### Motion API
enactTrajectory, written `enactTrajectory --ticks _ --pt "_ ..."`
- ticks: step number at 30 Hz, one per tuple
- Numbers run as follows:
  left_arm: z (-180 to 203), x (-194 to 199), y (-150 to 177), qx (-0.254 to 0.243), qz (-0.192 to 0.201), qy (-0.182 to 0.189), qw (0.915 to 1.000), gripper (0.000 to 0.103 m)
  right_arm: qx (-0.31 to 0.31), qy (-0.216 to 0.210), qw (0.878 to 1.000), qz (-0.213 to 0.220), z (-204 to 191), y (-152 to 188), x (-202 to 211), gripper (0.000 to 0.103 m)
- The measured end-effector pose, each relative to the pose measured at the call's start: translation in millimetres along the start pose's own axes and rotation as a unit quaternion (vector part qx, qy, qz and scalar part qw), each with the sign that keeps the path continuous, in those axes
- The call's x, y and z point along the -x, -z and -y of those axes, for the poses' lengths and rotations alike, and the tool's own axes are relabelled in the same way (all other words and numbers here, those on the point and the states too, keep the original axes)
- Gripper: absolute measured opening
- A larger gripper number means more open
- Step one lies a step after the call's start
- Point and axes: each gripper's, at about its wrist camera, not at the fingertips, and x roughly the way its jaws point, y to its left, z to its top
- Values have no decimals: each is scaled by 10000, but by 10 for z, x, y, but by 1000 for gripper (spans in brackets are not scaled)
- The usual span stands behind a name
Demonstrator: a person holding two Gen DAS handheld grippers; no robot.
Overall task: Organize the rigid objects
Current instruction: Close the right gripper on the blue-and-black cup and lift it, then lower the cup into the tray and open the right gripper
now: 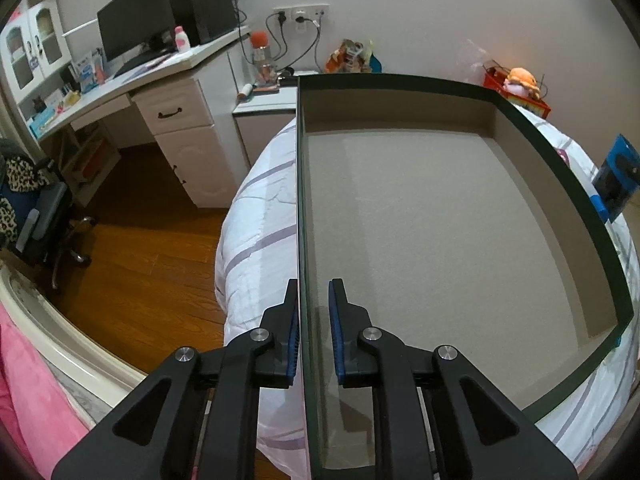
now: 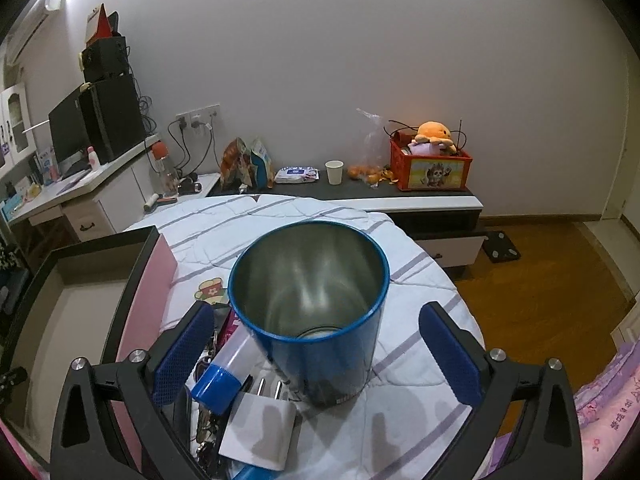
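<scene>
On bed (image 2: 280, 216), white quilt with purple stripes, sits large shallow cardboard box (image 1: 440, 220), dark rim, bare inside. Left tool (image 1: 314, 312) clamped narrow on box's left wall, one pad outside, one inside. Right of box, blue metal tin (image 2: 308, 300) stands upright, lidless, shiny inside. Right tool (image 2: 316, 356) spread wide, pads either side of tin, not touching. Beside tin: white tube with blue cap (image 2: 224, 372), white plug adapter (image 2: 260, 432), keys partly hidden underneath.
</scene>
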Motion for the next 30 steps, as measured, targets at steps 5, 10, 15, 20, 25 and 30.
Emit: enactTrajectory --ticks 5,10,15,20,25,30 --pt "-55 1 -7 60 10 115 9999 12 58 -60 9999 -124 27 -12 -50 69" --pt "-80 15 -1 87 27 159 9998 12 230 -72 9997 -100 -4 -10 -13 69" --pt "-110 70 23 153 134 256 9995 12 394 11 9991 137 -85 -56 142 69" --pt "-150 103 38 154 198 302 9992 11 610 135 9967 509 -266 -151 401 69" --pt "-175 110 56 161 205 378 9989 8 949 -393 9912 840 -694 -218 735 69" --pt "-172 137 88 125 222 393 9989 8 1380 -1311 9782 833 -1244 -136 872 69"
